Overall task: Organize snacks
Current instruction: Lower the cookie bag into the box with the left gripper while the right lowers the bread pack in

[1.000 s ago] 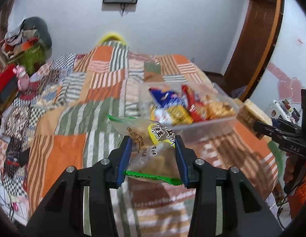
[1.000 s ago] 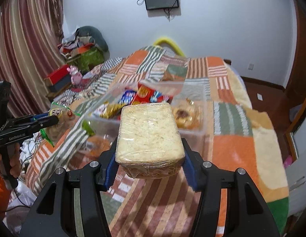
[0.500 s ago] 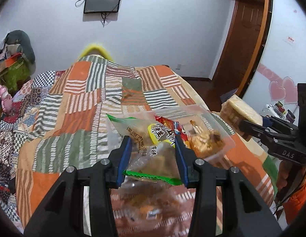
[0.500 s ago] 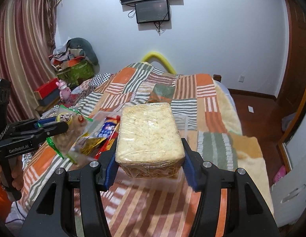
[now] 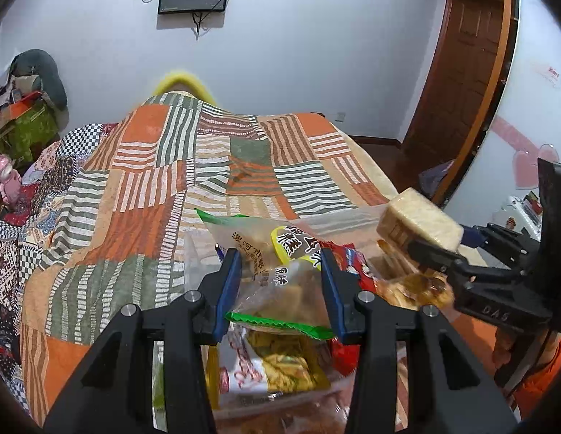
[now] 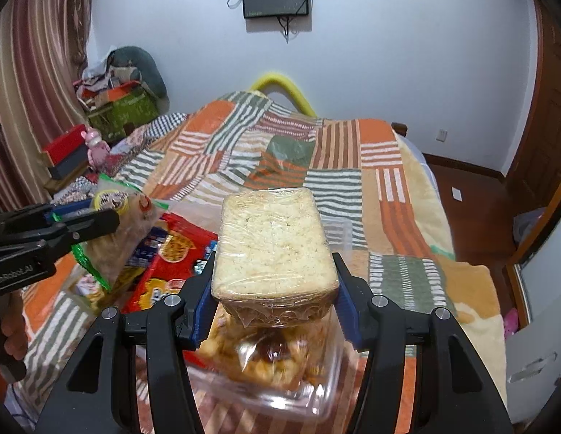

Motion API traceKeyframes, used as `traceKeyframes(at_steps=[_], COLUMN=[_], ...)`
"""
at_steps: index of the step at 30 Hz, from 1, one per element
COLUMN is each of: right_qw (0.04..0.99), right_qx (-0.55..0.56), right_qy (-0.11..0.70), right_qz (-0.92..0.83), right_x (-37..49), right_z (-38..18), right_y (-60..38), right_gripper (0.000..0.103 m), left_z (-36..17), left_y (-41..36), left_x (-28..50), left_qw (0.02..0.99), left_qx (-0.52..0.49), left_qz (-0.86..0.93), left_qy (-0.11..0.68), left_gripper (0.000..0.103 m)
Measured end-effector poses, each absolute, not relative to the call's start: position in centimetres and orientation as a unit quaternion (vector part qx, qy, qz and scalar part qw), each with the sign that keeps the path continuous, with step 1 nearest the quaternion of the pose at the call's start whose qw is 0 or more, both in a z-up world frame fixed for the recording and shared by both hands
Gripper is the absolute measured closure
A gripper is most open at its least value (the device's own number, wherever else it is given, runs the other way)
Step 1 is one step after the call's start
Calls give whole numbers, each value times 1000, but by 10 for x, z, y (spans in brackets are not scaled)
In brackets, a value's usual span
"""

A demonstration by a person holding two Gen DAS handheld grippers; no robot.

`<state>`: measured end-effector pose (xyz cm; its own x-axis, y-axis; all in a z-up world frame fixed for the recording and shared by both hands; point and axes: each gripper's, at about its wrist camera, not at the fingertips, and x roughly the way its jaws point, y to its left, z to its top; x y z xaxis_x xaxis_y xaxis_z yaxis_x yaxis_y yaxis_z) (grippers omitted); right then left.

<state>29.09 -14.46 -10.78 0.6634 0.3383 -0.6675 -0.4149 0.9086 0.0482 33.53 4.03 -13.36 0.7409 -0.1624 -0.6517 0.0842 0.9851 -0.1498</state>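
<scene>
Holding a bag (image 5: 277,271), the left tool (image 5: 280,282) hung over the bin (image 6: 280,394); the right tool (image 6: 275,289) squeezed a cake (image 6: 273,238) above it.

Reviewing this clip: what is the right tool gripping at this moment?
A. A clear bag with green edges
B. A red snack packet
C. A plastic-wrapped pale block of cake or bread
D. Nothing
C: in the right wrist view, the right tool is clamped on the wrapped pale block, above the clear container; the green-edged bag sits in the left tool.
</scene>
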Motion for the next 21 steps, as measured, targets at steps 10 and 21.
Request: traceKeyframes(at_steps=[10, 21], right_qw=[907, 911], right_qx=[-59, -63], right_qy=[365, 338], right_qz=[202, 226], right_x=[297, 268], right_z=[-113, -86], right_y=[-144, -145], right_gripper=[46, 35], left_z=[-143, -121], left_y=[38, 50], left_x=[339, 302], left_qw=[932, 936], left_qx=[-43, -49], left_qz=[-51, -56], left_qy=[357, 345], left_gripper=[45, 34])
